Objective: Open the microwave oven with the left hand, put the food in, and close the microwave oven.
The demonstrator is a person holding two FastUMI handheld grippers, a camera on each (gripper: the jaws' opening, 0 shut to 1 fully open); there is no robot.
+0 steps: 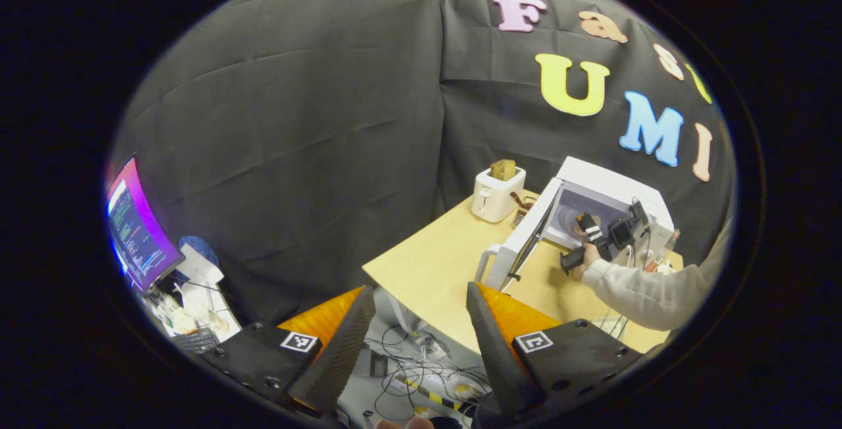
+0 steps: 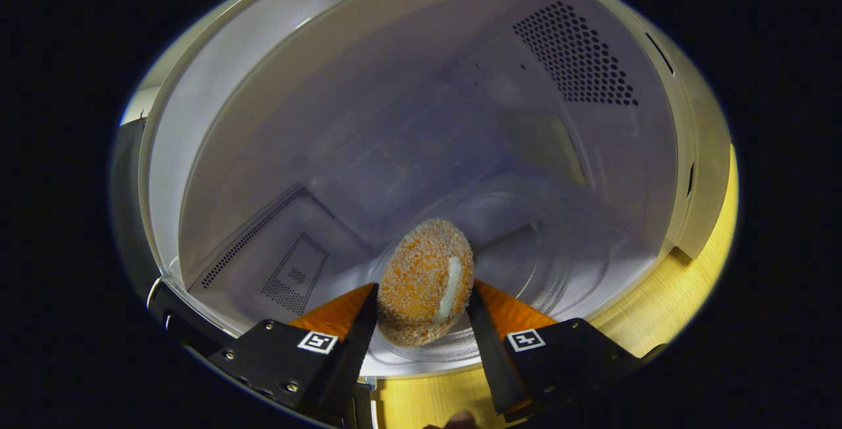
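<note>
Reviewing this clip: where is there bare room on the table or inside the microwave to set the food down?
The microwave cavity is bare around the food, with the glass turntable free beneath it. The table is bare between the toaster and its near corner. Crowded: by the open door, where the right gripper reaches in.

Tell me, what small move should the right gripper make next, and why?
Probably lower and open: the right gripper holds the breaded food inside the open microwave, above the glass turntable.
</note>
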